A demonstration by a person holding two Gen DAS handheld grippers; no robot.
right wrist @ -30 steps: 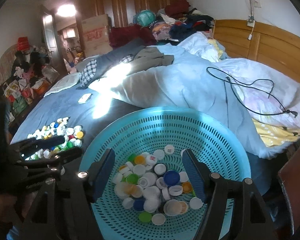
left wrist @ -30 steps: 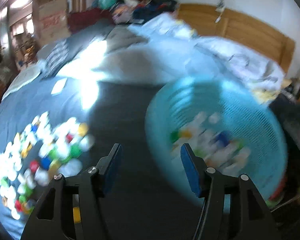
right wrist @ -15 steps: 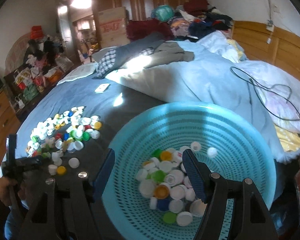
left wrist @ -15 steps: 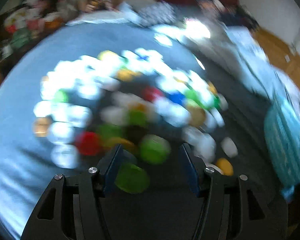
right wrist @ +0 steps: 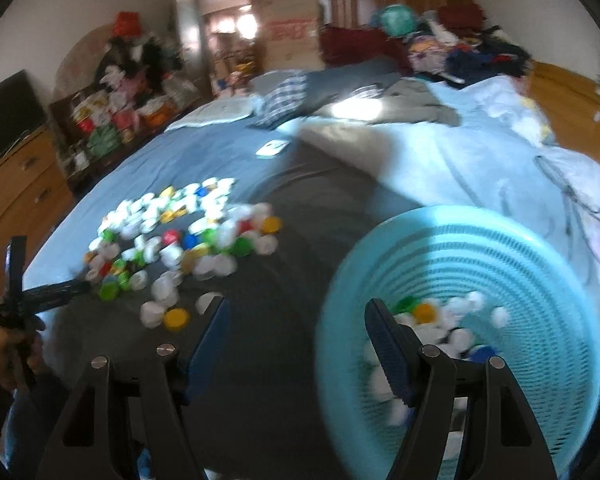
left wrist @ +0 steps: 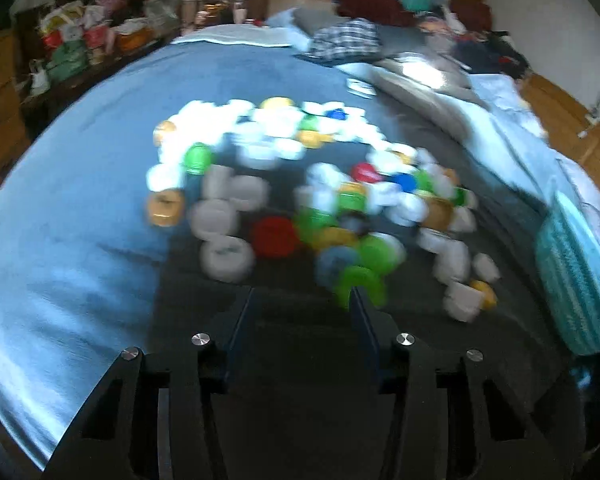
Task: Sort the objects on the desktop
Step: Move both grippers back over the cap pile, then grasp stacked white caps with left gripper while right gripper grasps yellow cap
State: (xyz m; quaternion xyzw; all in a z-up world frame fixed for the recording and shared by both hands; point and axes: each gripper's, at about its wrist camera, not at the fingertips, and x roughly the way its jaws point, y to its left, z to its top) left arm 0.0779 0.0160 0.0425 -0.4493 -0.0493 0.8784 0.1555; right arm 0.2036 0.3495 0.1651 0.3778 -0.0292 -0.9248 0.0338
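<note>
A pile of plastic bottle caps, mostly white with green, red, blue and yellow ones, lies on the dark sheet; the right wrist view shows the pile at left. My left gripper hovers at the pile's near edge, its jaws closing with only bare sheet between them. A green cap sits just at its right fingertip. The turquoise mesh basket holds several caps and also shows as the basket at the left view's right edge. My right gripper is open and empty beside the basket.
A white card-like object lies on the bed beyond the pile. A crumpled pale duvet with a black cable fills the right side. A wooden dresser stands left of the bed. A hand holds the left gripper.
My left gripper swung from above the basket to the cap pile and its jaws narrowed. My right gripper shifted left, so the basket now sits at its right; its jaws kept their width.
</note>
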